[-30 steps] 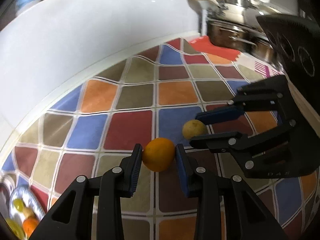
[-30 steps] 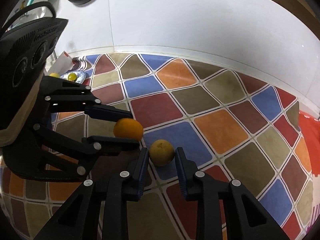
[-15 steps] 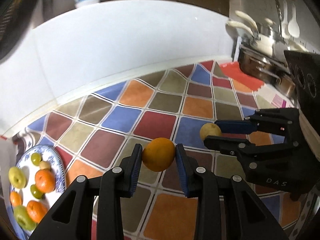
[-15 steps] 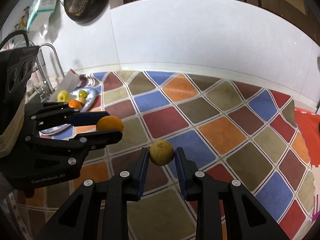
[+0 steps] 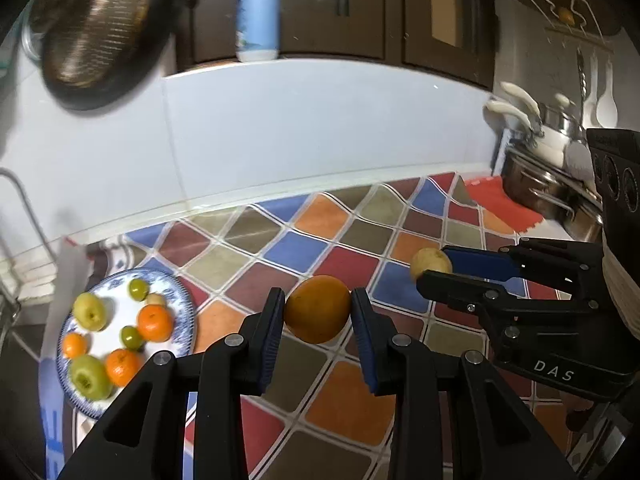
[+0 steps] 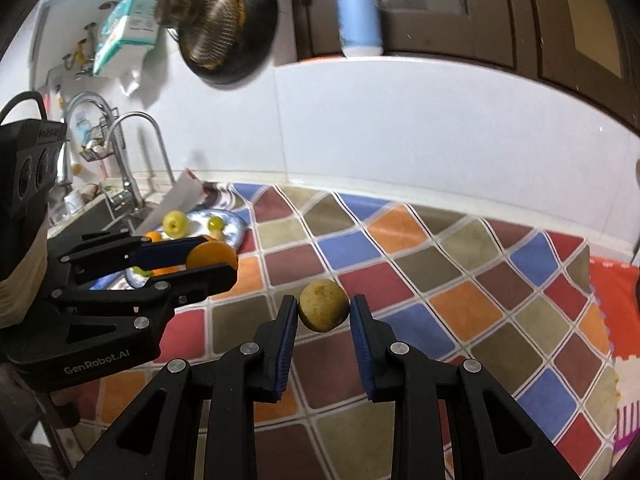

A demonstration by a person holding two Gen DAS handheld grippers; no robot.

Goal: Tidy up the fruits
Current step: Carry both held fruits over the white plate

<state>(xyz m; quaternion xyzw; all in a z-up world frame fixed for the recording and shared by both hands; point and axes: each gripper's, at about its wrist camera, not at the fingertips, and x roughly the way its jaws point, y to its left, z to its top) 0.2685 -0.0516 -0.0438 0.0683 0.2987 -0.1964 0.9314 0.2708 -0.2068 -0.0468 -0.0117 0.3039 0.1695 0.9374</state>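
"GenRobot.AI" left gripper (image 6: 212, 259) clamping orange (image 5: 318, 308); "DAS" right gripper (image 5: 434, 266) clamping yellowish fruit (image 6: 323, 310).

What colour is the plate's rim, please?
Blue-and-white patterned rim on the plate, clearest in the left wrist view.

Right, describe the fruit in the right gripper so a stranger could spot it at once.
Start at the checkered cloth on the counter. Above it, the right gripper is shut on a small round fruit. It is dull yellow-brown and speckled, smaller than the bright orange in the left gripper.
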